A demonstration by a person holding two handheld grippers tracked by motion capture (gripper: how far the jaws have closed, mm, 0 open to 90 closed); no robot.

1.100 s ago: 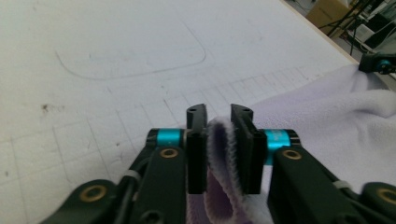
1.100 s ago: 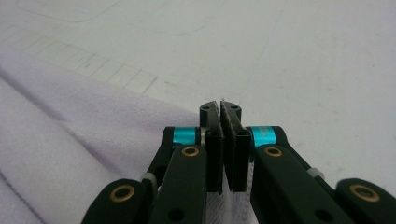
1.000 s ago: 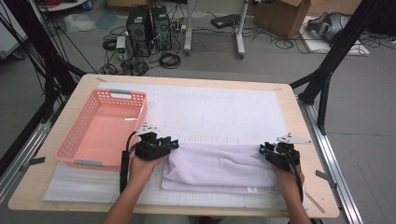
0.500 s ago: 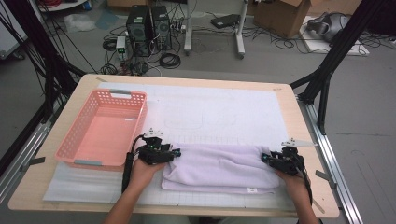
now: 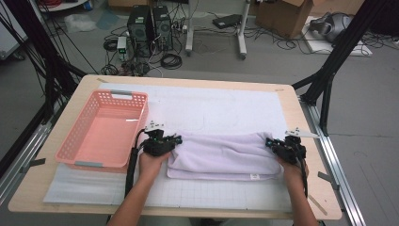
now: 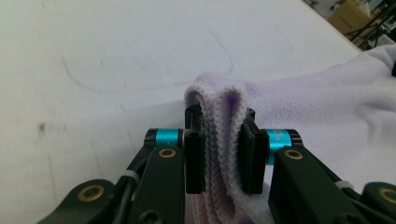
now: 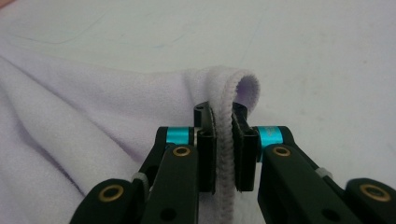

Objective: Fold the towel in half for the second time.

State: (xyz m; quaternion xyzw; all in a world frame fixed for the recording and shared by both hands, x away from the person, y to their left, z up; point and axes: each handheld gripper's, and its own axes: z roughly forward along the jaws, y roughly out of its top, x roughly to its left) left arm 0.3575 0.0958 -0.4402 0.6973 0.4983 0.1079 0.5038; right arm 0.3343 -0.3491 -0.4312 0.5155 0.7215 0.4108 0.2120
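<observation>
— Where was the towel [image 5: 226,155]?
— Folded on the mat [image 5: 221,108], right of the pink basket [image 5: 106,129]. The left gripper [image 5: 175,140] had just closed, pinching two layers; the right gripper [image 5: 270,142] pinched its corner.
— Best approach?
— Probably lifting both corners evenly, keeping layers aligned.

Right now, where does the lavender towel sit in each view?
High view: the lavender towel lies folded near the table's front edge, between both tools.
Left gripper view: its doubled edge stands pinched between the jaws, rest spreading right.
Right gripper view: its edge is pinched centrally, cloth spreading left.
Shared landmark: the white mat beneath.
</observation>
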